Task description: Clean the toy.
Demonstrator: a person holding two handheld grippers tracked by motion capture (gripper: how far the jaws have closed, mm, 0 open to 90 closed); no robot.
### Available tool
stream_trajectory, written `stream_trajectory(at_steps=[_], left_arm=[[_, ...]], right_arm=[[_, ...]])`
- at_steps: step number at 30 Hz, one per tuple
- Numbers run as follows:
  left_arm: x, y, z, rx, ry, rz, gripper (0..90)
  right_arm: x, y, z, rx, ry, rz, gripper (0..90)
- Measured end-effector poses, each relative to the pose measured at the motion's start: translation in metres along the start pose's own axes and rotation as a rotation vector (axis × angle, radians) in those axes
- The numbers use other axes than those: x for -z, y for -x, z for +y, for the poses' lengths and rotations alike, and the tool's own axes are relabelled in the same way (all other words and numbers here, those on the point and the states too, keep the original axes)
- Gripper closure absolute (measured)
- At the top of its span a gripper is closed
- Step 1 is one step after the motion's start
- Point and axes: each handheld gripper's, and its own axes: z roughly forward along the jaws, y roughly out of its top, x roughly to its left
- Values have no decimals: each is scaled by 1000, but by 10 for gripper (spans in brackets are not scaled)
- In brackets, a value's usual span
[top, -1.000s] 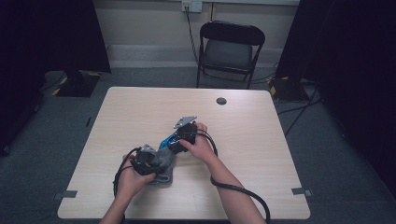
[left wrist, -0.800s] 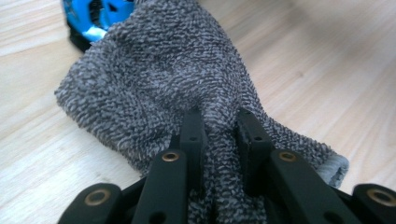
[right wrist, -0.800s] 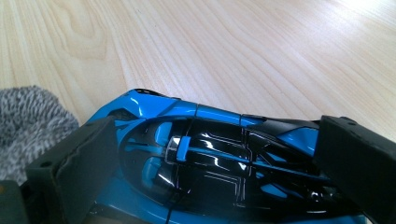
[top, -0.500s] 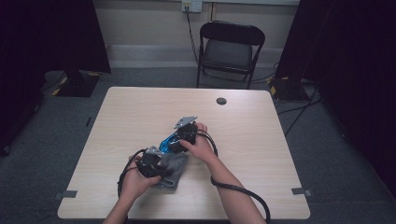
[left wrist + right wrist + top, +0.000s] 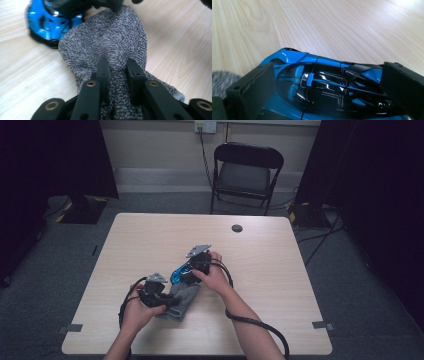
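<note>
A blue and black toy car [image 5: 324, 82] rests on the wooden table, its sides pressed by the pads of my right gripper [image 5: 327, 87]. In the high view the car [image 5: 178, 274] lies near the table's middle under my right gripper [image 5: 192, 270]. A grey knitted cloth [image 5: 110, 47] lies flat beside the car, touching it. My left gripper [image 5: 117, 72] is shut on a pinched fold of that cloth. From above, the cloth [image 5: 182, 299] spreads between the two hands, with my left gripper [image 5: 167, 301] at its left edge.
The table [image 5: 280, 270] has light wood grain, with a small dark round disc [image 5: 237, 228] near its far edge. A black folding chair [image 5: 245, 175] stands behind the table. Cables trail from both grippers toward the near edge.
My left gripper slid a little to the right along with the cloth, closer to the car. The right gripper and the car stayed put.
</note>
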Motion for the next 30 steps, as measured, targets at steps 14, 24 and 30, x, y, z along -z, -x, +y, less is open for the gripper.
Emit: stream_trajectory(at_steps=[14,24,30], left_arm=[[26,-29,-6,68,75,67,748],[35,-50,-16,153,127,185,745],[36,-60,-20,179,117,297,743]], right_arm=[[0,0,-1,-5,8,-1,0],[0,0,-1,0,11,-1,0],[0,-1,-1,2,11,0,0]])
